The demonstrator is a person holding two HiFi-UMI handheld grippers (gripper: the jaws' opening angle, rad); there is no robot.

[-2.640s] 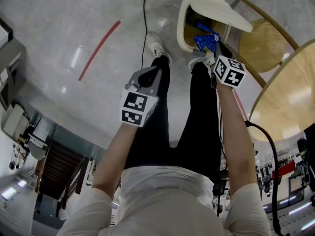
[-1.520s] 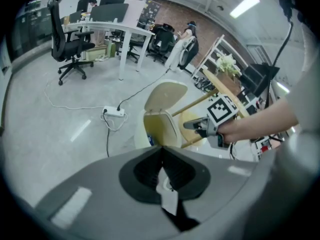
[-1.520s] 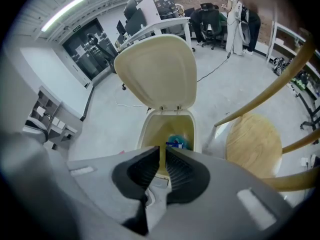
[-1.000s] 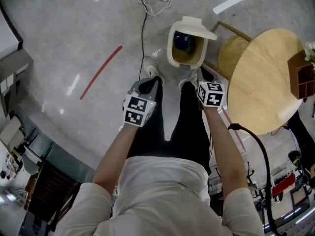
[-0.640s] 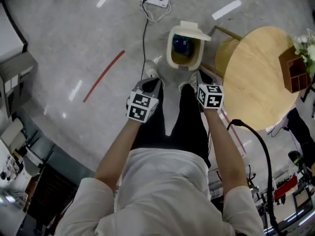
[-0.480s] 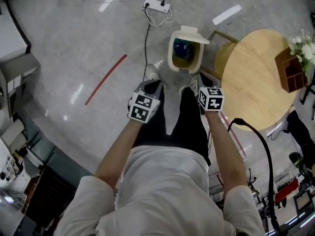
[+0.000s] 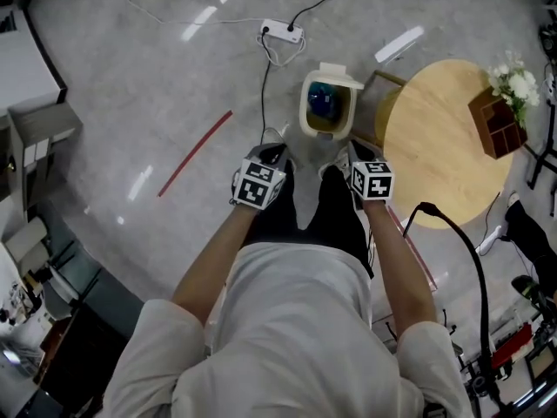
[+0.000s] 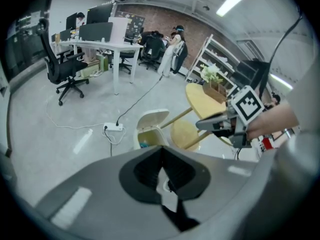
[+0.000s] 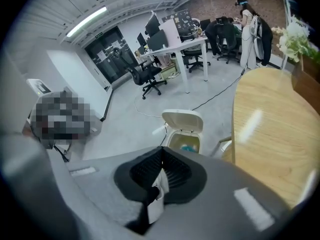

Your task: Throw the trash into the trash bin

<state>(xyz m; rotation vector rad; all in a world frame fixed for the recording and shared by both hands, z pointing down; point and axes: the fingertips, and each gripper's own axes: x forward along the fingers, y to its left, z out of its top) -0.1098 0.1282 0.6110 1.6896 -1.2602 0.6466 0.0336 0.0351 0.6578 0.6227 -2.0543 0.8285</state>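
We have lifted the left tool [image 8: 161,170] and right tool [image 9: 160,176], both closed and empty, clear of the bin [image 7: 305,116]. The blue trash [image 7: 324,101] lies inside it; we judge the task complete.

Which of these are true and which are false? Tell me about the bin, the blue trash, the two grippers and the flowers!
1. The trash bin has its lid open. True.
2. Blue trash lies inside the bin. True.
3. The right gripper is holding the blue trash. False: its jaws are together with nothing between them.
4. The flowers stand on the floor. False: they stand on the round table.
5. The left gripper is wide open. False: its jaws are shut and hold nothing.
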